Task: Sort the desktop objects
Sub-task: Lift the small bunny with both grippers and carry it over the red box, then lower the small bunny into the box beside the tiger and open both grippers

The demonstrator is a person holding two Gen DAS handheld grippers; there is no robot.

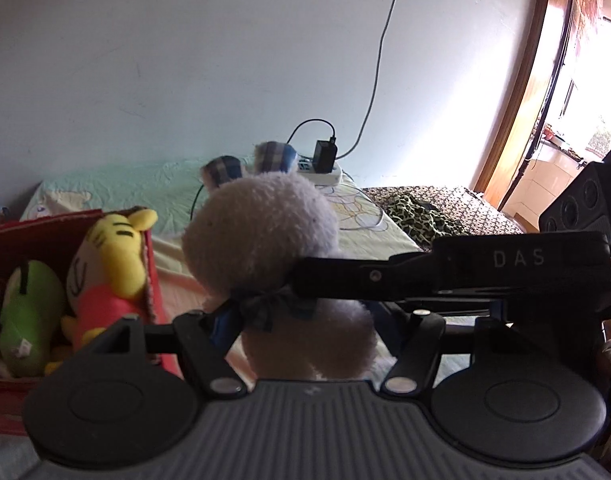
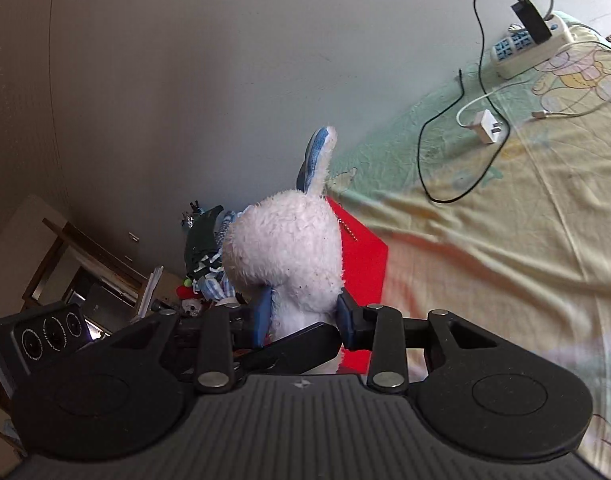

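Here both grippers point(image 1: 301, 316) point(image 2: 303, 316) seemingly clamp the plush rabbit point(image 1: 261, 220).

A white power strip point(image 2: 530, 46) lies on the sheet near a loose white charger point(image 2: 486, 126).

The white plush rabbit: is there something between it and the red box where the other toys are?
Nothing visible blocks the way. The white plush rabbit, gripped at the neck by both the left gripper and the right gripper, is beside the red box. The yellow tiger toy and green toy already fill part of it.
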